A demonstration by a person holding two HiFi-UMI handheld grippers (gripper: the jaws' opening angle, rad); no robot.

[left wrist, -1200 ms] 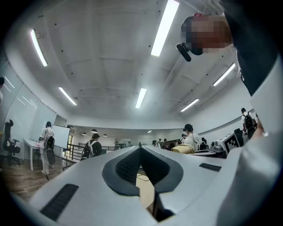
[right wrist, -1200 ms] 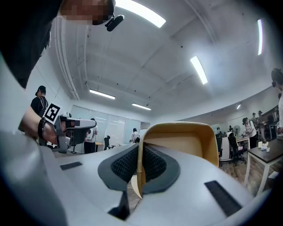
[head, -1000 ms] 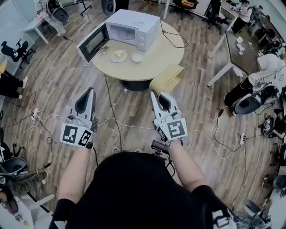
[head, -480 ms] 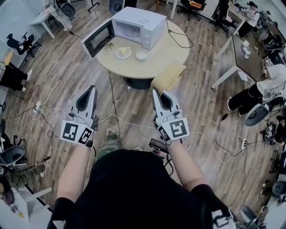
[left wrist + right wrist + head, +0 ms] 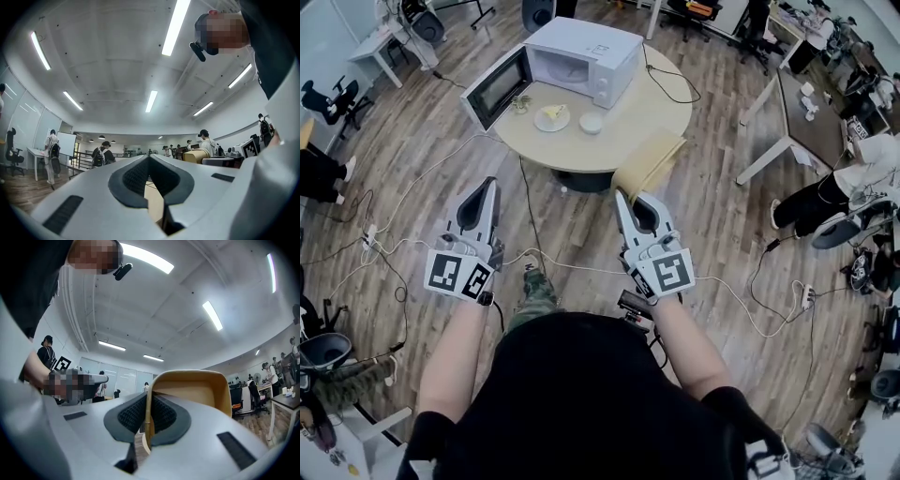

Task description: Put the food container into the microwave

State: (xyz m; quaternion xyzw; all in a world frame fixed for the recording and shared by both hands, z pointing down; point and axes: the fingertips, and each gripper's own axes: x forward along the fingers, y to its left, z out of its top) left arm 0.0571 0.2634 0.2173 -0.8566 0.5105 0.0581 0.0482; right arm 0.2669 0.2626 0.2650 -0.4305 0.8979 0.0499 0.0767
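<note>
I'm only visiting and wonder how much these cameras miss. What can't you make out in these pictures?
- Inside of the microwave: in the head view it is small, and its own roof hides most of the cavity.
- Food on the plate: in the head view it is too small to name.
- Bottom of the food container: in the right gripper view the right gripper, clamped on its wall, covers it.

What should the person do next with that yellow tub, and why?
Probably walk it forward to the round table: the right gripper is clamped on the food container's wall, the microwave stands there with its door open, and a stretch of floor lies between.
</note>
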